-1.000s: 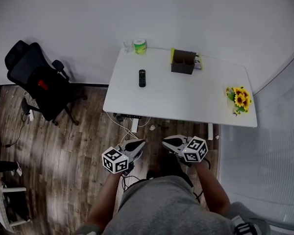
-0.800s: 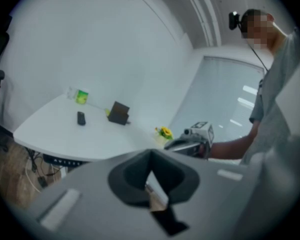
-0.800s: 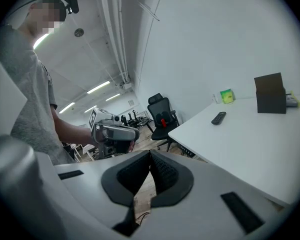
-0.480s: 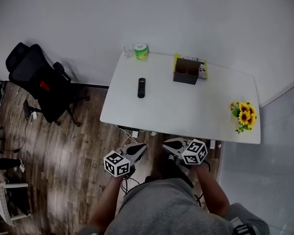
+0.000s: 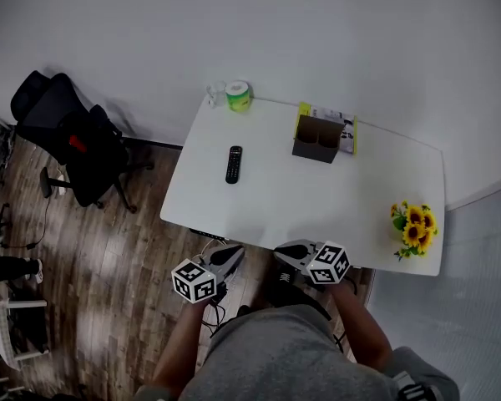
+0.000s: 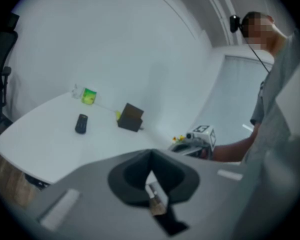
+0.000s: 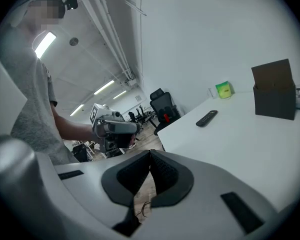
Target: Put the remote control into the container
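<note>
both grippers are held low in front of the person (image 5: 275, 349), short of the table's (image 5: 267, 207) near edge, over the wood floor (image 5: 125, 266). left gripper (image 5: 232, 254): jaws clenched together, nothing between them. right gripper (image 5: 284, 251): same, pads meet at the tip, empty. both point toward the table, tilted a bit down. marker cubes face up at the head view.

remote (image 5: 233, 164) lies flat on the left part of the white table, long axis running roughly near edge to far edge. it is well apart from both grippers, with nothing touching it. it is not in the container.

container (image 5: 318, 139): dark open-top box with two compartments, upright near the far edge, right of the remote and apart from it. both compartments look empty from above. a yellow-edged flat item (image 5: 351, 132) sits just behind it; can't tell what it is.

other stuff: green roll (image 5: 238, 96) and clear cup (image 5: 215, 93) side by side at the far left corner. sunflowers (image 5: 413, 226) at the near right corner. black office chair (image 5: 71, 136) on the floor left of the table, by the wall. cables (image 5: 213, 224) hang under the table's near edge.
</note>
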### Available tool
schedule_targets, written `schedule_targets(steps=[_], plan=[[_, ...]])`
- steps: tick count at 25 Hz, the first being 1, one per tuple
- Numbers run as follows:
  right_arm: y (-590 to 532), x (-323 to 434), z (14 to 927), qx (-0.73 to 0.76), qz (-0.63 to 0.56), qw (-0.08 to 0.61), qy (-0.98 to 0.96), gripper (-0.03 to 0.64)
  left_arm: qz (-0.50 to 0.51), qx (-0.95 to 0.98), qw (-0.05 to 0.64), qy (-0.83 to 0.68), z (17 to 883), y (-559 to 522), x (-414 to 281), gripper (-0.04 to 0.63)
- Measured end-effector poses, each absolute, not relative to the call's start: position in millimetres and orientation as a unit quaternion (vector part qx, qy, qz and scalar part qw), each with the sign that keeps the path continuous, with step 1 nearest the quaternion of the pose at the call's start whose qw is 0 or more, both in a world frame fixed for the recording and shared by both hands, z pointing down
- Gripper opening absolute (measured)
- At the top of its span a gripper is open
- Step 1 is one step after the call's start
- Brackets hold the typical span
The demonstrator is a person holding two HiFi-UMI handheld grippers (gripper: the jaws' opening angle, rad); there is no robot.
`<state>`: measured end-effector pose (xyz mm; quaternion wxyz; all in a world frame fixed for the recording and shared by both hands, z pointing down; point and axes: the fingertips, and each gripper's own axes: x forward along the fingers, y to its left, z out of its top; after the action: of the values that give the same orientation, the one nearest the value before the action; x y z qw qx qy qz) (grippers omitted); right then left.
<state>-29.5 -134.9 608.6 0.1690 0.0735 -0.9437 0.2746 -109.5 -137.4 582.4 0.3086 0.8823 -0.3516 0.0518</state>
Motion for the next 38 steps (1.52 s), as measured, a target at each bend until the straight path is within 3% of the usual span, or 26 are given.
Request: schedule_targets(steps=[18, 38], plan=[[-183.9, 17.3, 628.6, 0.021, 0.281, 0.190, -0.940, 0.017, 0.059, 0.850, 0.299, -0.430, 590.2, -212.0, -80.5, -0.006], [-195.3, 38.7, 637.9, 0.069, 0.311, 0.208, -0.925, 0.017, 0.063, 0.799, 0.288, -0.525, 642.0, -269.7, -114.1, -0.006]])
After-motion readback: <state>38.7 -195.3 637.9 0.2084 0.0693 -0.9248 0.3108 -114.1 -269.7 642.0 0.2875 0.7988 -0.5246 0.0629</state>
